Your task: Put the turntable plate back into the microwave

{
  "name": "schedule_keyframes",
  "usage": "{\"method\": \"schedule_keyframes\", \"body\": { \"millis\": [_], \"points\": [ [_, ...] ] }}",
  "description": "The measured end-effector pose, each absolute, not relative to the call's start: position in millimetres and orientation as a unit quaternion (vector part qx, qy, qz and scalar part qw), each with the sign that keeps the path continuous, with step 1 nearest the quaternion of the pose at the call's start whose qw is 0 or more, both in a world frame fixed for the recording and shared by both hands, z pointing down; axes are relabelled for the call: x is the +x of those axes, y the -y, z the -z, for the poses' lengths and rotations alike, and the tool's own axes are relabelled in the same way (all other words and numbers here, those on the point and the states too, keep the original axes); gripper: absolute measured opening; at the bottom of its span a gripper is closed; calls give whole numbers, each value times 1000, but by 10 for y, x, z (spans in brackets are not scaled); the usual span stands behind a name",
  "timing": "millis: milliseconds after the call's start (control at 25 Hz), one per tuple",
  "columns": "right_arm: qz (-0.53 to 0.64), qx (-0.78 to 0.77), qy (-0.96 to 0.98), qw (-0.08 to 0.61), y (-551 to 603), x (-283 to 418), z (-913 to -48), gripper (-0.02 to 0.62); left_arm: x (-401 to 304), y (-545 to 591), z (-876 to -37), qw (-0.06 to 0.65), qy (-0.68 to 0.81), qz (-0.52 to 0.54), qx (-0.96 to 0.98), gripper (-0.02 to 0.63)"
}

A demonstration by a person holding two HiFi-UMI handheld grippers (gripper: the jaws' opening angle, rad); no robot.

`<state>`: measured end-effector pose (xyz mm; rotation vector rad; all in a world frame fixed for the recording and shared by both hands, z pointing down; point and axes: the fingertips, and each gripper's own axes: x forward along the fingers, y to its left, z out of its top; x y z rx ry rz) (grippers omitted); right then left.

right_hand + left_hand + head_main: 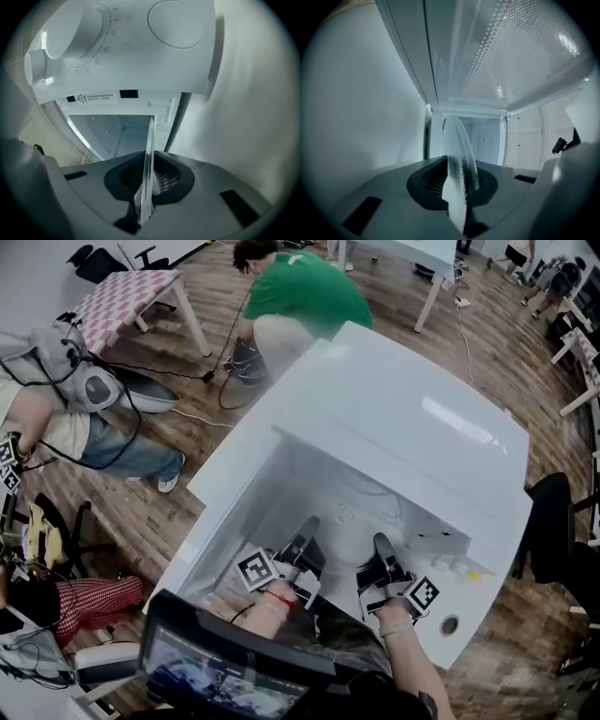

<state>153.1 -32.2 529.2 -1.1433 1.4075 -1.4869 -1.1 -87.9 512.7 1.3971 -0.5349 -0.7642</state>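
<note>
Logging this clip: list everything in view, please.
microwave: 1, white, centre, cavity open
turntable plate: 1, clear glass, at the cavity mouth
checkered table: 1, red-white, upper left
person in green: 1, crouching behind the microwave
person in grey: 1, far left
floor: wooden, all round
left tool: 1, black, shut on the plate's edge
right tool: 1, black, shut on the opposite edge

Looking down on a workroom with a wood-plank floor (487, 334).
Taking in a table under a red-checked cloth (127, 294) at the upper left, with a black chair (94, 261) behind it and dark cables (169, 371) trailing over the boards beside it; passing a white table (417, 251) along the top edge; ending at a black office chair (562, 521) on the right.
</note>
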Motion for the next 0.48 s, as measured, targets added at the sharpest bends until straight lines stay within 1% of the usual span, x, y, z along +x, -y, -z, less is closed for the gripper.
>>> {"method": "schedule_keyframes", "body": {
  "millis": [240, 480],
  "points": [
    [588, -454, -546, 387, 348, 1559, -5307, 44, 25, 915, -5141, 669, 235, 342, 616, 38],
    [591, -450, -560, 368, 324, 1506, -5266, 44, 39, 949, -5160, 671, 238, 352, 607, 38]
  ]
}}
